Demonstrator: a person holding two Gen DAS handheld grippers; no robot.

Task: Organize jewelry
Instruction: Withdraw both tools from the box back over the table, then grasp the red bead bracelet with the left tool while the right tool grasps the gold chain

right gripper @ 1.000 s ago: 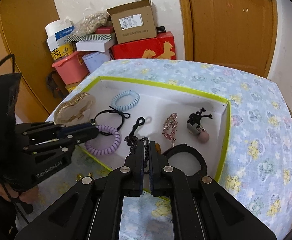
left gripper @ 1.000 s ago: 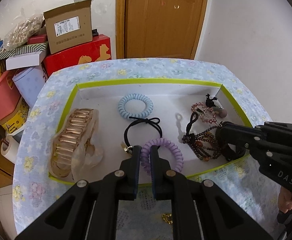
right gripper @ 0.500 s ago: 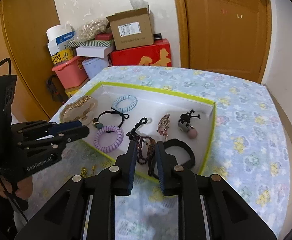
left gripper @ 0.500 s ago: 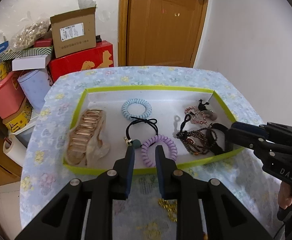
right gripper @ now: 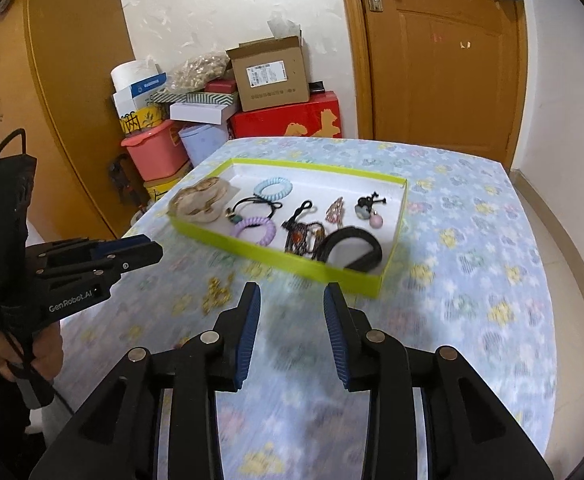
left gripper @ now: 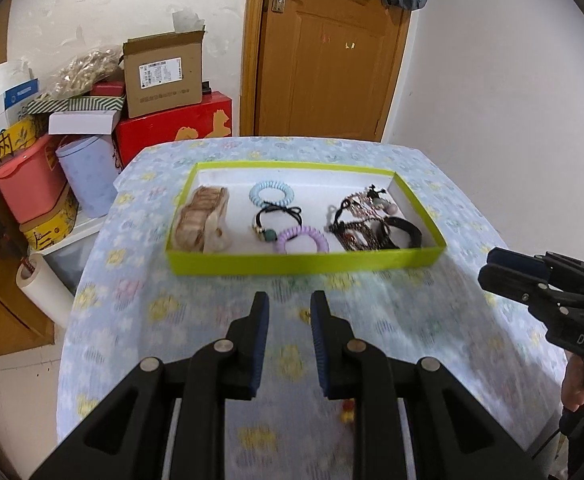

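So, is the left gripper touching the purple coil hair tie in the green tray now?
Apart. In the left wrist view the left gripper hangs open over bare tablecloth, short of the tray; the purple coil hair tie lies inside, beyond the near wall.

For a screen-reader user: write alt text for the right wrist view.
A shallow green tray on a floral tablecloth holds hair ties, a purple coil tie, a black band and a beaded bracelet. The right gripper hovers before it, empty, jaws opening; the left gripper sits at left near small gold pieces on the cloth.
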